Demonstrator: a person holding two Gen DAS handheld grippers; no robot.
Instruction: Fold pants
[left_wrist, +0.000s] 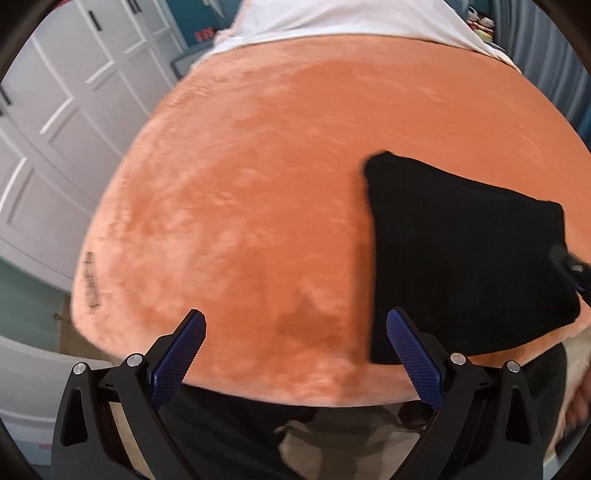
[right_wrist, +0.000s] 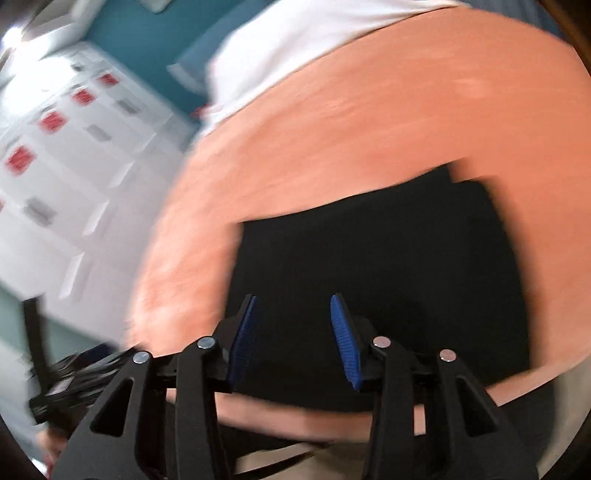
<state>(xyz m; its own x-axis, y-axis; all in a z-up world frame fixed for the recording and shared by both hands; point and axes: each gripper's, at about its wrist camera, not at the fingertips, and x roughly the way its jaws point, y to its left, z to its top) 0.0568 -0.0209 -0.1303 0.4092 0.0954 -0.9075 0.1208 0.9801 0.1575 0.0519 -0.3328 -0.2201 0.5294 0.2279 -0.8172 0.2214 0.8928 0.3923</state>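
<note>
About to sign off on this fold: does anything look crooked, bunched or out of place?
Mostly tidy. The black pants lie folded flat on the orange blanket, but at the far edge one layer sticks out past the other, so the edges don't line up. Both tools are open, holding nothing.

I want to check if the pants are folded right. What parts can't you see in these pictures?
- Layers of the black pants: solid black in both views, no folds or seams readable.
- Pants' far edge: smeared by motion blur in the right wrist view.
- Right gripper: cut off by the left wrist picture's edge.
- Small dark mark on the orange blanket: too blurred to read.
- Pants' near edge: partly hidden behind the left gripper finger.
</note>
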